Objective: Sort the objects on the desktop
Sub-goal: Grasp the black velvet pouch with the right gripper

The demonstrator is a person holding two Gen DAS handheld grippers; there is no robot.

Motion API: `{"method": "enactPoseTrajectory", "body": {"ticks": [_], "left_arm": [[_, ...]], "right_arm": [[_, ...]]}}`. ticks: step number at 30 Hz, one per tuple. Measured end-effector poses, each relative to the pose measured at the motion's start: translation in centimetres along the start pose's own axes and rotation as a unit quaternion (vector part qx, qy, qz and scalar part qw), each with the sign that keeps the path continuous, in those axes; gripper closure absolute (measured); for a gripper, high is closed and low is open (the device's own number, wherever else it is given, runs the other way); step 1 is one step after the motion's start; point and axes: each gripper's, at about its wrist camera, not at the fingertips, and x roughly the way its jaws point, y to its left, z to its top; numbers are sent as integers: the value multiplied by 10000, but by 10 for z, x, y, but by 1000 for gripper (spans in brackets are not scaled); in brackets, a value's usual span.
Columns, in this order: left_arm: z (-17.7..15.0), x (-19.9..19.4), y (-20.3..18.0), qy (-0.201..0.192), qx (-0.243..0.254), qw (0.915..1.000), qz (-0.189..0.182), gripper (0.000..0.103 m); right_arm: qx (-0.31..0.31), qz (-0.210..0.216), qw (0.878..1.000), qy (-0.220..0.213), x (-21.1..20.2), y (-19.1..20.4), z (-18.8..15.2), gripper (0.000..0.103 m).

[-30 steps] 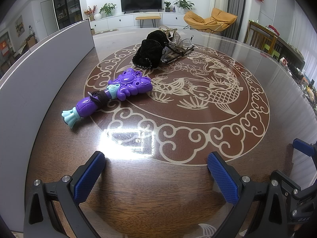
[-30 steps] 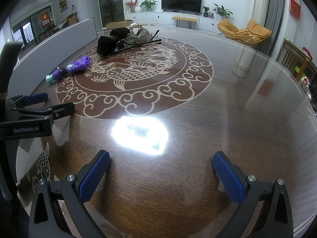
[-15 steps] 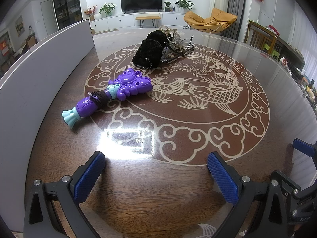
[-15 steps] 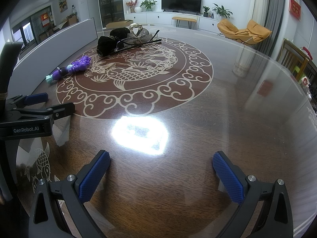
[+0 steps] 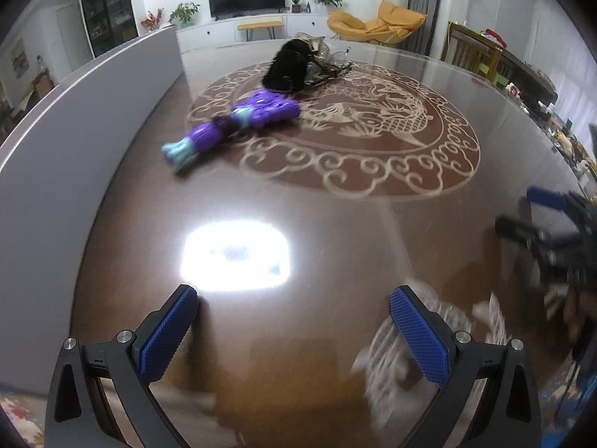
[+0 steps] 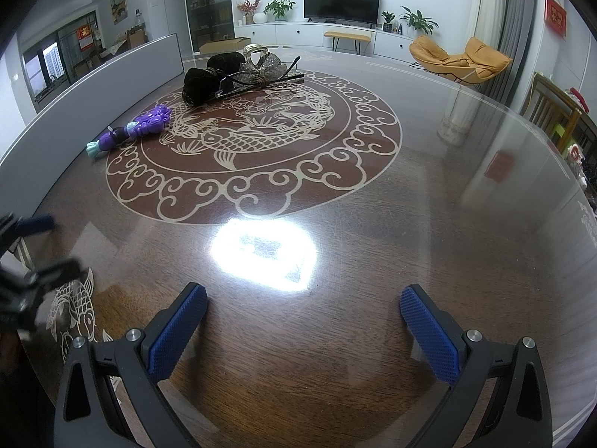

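Sorting looks unstarted: left gripper (image 5: 293,326) and right gripper (image 6: 303,326) hover, jaws wide and empty. Next, reach the purple toy (image 5: 238,121) far ahead (left view blurred).

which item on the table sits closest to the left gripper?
The purple toy with the teal end: it lies alone, nearer the left gripper than the black pouch and glasses piled farther back.
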Motion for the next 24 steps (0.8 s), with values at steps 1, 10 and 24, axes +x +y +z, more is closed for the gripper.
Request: {"method": "enactPoseTrajectory", "body": {"ticks": [1, 10, 24], "left_arm": [[-6, -4, 3, -72, -27, 10000, 20, 0], [-22, -12, 0, -386, 187, 9990, -118, 0], [-17, -8, -4, -516, 229, 9983, -155, 0]], "right_arm": [[0, -1, 10000, 0, 0, 0, 0, 0], [66, 261, 9996, 123, 10, 3, 20, 0], [731, 821, 9939, 109, 113, 62, 244, 12]]}}
